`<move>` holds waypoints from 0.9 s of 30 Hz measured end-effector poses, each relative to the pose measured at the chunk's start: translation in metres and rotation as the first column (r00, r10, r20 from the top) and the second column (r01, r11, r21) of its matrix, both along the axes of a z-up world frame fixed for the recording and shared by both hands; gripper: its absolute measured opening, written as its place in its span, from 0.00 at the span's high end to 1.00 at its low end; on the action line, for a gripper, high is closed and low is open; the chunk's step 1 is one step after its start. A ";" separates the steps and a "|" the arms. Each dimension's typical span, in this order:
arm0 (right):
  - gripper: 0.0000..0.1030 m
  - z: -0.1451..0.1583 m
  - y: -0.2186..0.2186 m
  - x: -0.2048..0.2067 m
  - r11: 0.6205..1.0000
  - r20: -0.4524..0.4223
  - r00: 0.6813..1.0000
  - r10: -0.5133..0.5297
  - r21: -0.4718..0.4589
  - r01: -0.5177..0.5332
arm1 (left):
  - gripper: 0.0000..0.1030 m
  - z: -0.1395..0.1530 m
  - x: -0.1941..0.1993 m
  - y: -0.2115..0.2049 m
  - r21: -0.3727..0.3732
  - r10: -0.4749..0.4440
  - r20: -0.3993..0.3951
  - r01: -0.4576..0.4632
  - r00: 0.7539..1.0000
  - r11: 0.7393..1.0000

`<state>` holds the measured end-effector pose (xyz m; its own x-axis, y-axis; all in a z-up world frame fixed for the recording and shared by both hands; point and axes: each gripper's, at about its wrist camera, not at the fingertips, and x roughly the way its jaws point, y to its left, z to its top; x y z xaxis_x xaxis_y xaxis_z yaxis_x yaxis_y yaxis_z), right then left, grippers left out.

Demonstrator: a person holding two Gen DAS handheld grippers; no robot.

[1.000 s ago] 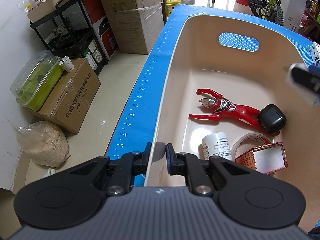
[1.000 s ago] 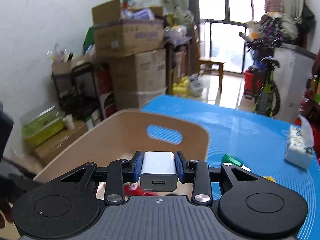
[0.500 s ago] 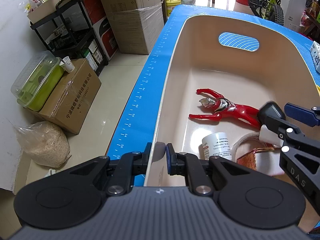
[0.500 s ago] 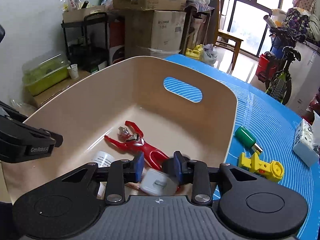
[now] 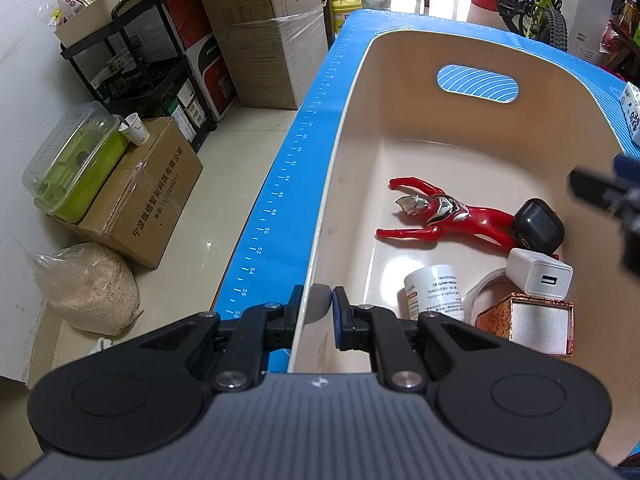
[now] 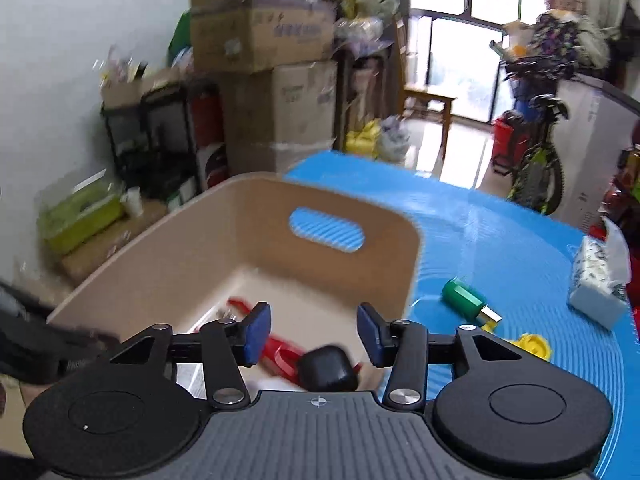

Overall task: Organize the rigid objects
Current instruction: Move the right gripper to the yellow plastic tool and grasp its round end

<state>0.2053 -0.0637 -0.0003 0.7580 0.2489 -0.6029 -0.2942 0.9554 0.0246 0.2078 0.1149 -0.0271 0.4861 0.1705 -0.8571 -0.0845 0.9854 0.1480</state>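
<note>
My left gripper [image 5: 320, 306] is shut on the near rim of the beige bin [image 5: 340, 168]. Inside the bin lie a red figure toy [image 5: 448, 218], a black earbud case [image 5: 538, 230], a white bottle [image 5: 434, 290], a red and silver box [image 5: 532, 326] and a white USB charger [image 5: 538, 274] resting on that box. My right gripper [image 6: 314, 334] hovers above the bin [image 6: 192, 256]; its jaws are opening with nothing between them. It shows blurred at the right edge of the left wrist view.
On the blue mat [image 6: 500, 248] right of the bin lie a green cylinder [image 6: 464, 298], a yellow toy part [image 6: 534, 346] and a tissue pack [image 6: 600, 280]. Cardboard boxes [image 5: 256, 24], a black shelf [image 5: 132, 56] and a grain sack [image 5: 88, 288] stand on the floor at the left.
The right gripper carried the white charger down into the bin, let it go onto the red box, and has pulled back up with its jaws apart. The left gripper kept still.
</note>
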 end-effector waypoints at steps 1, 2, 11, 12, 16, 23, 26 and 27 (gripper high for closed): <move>0.41 0.002 -0.004 0.001 1.000 0.011 1.000 -0.016 0.010 0.016 | 0.85 0.000 0.000 0.000 0.001 0.000 0.000 0.000 1.000 1.000; 0.39 0.005 -0.009 0.002 0.999 0.019 0.999 -0.033 0.017 0.033 | 0.85 0.000 0.000 0.000 0.001 0.000 0.000 0.000 1.000 1.000; 0.30 0.000 -0.066 0.034 0.976 -0.013 0.977 -0.212 0.049 0.212 | 0.85 0.000 0.000 -0.001 0.002 0.000 -0.002 0.000 1.000 1.000; 0.30 -0.003 -0.072 0.038 0.972 -0.016 0.973 -0.232 0.040 0.233 | 0.85 0.000 0.000 -0.001 0.002 -0.001 -0.003 0.001 1.000 1.000; 0.28 -0.022 -0.100 0.059 0.945 -0.049 0.944 -0.327 0.003 0.327 | 0.85 0.000 0.000 -0.001 0.002 -0.003 -0.005 0.003 1.000 1.000; 0.28 -0.061 -0.137 0.086 0.920 -0.084 0.918 -0.389 -0.097 0.381 | 0.85 -0.001 0.001 -0.002 0.005 -0.004 -0.007 0.004 1.000 1.000; 0.28 -0.067 -0.145 0.087 0.935 -0.061 0.941 -0.332 -0.153 0.320 | 0.85 -0.001 0.001 -0.002 0.006 -0.005 -0.007 0.005 1.000 1.000; 0.28 -0.069 -0.148 0.088 0.941 -0.059 0.949 -0.309 -0.163 0.296 | 0.85 -0.001 0.001 -0.002 0.006 -0.004 -0.007 0.004 1.000 1.000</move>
